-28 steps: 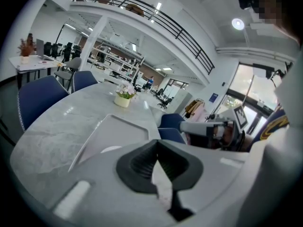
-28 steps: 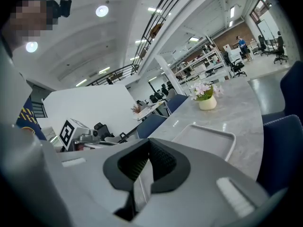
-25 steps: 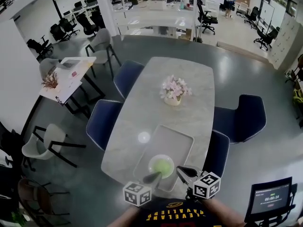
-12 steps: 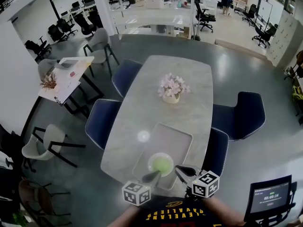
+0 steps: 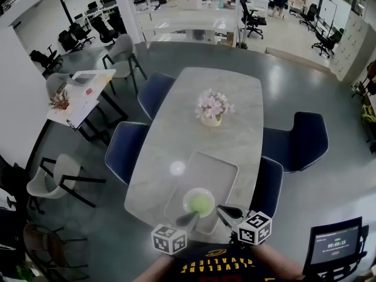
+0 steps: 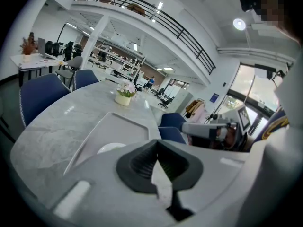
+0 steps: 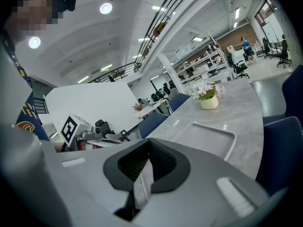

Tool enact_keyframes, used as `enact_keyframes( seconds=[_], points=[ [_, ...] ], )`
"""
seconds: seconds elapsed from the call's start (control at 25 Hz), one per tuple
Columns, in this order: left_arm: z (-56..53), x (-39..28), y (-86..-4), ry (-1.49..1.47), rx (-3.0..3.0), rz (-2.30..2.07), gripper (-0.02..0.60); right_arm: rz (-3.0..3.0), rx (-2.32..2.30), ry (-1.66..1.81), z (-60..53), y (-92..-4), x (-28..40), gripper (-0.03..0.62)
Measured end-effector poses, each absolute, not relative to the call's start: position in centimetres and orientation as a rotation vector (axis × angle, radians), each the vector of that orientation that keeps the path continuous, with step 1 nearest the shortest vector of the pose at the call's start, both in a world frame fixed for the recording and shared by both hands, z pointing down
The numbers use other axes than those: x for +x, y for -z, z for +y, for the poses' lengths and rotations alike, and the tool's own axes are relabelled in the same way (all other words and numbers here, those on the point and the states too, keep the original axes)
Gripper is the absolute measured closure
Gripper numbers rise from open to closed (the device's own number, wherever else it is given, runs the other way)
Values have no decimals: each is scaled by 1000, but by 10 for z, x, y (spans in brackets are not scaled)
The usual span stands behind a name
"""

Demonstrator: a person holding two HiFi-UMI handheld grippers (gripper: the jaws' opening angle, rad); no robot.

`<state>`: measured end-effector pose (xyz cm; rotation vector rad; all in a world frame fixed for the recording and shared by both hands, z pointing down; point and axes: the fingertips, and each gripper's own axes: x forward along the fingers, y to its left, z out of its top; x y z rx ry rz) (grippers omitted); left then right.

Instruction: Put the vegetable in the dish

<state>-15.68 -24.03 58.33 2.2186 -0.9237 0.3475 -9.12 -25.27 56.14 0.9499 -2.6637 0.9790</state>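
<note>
Four blue upholstered chairs (image 5: 123, 148) flank a long grey marble-patterned bench (image 5: 176, 128) in a wide office hall, with open grey floor (image 5: 305, 81) beyond its far end. A cream pot of pink flowers (image 5: 212, 111) stands at the bench's middle. Towards the person's edge lies a pale rectangular tray (image 5: 218, 168), and on its near end sits a round white dish (image 5: 186, 202) with the pale green vegetable (image 5: 200, 204) inside it. The left gripper (image 5: 189, 218) and right gripper (image 5: 225, 211) hover just beside the dish's near rim, apart from the vegetable, each with fingers clenched together on nothing.
</note>
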Motion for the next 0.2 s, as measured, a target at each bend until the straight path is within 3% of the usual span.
enact_keyframes(
  seconds=[0.2],
  points=[
    [-241,-158,-585,-352,2213,-922,580,-2658,949,-979,-253,-562,-92,588]
  ],
)
